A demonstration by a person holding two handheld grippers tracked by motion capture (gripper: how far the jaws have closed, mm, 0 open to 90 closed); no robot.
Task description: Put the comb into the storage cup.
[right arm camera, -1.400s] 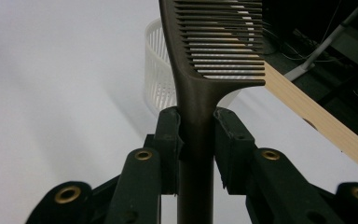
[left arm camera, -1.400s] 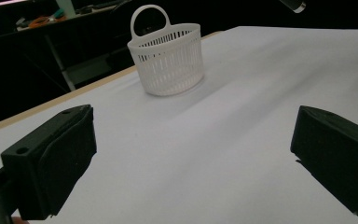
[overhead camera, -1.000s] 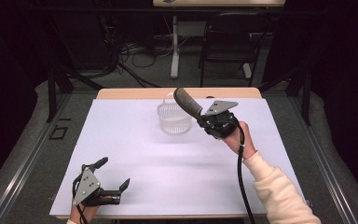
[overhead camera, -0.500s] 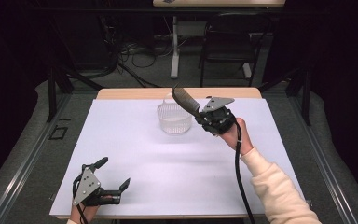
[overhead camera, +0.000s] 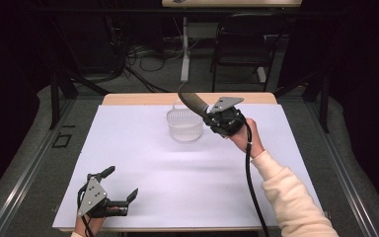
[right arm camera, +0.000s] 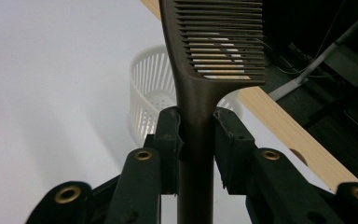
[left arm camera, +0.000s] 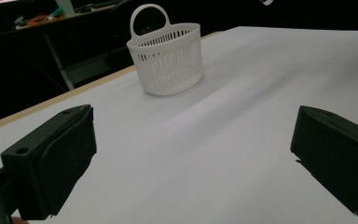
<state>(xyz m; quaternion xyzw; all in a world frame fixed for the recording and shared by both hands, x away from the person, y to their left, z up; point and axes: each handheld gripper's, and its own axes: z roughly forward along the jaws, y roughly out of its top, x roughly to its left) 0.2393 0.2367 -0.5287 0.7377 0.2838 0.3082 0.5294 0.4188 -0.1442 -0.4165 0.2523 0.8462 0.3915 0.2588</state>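
Observation:
A dark brown comb (right arm camera: 200, 79) is clamped by its handle between the pads of my right gripper (right arm camera: 196, 140), its teeth pointing away from me. In the high view my right gripper (overhead camera: 212, 116) holds the comb (overhead camera: 191, 100) raised, slanting up over the far right rim of a white slotted basket (overhead camera: 184, 125). The basket (left arm camera: 166, 58) has a loop handle and stands upright on the white table cover. My left gripper (overhead camera: 121, 183) lies low near the front left of the table, jaws wide apart with nothing between them.
The white cover (overhead camera: 177, 173) spans the table, with a wooden edge (overhead camera: 143, 98) showing at the far side. Beyond the table are dark floor, cables and a chair (overhead camera: 242, 44). A black cable (overhead camera: 250, 182) trails from my right gripper along the cream sleeve.
My right gripper has shifted slightly left and back with the comb, bringing the comb's head over the basket's rim. The left gripper has stayed put.

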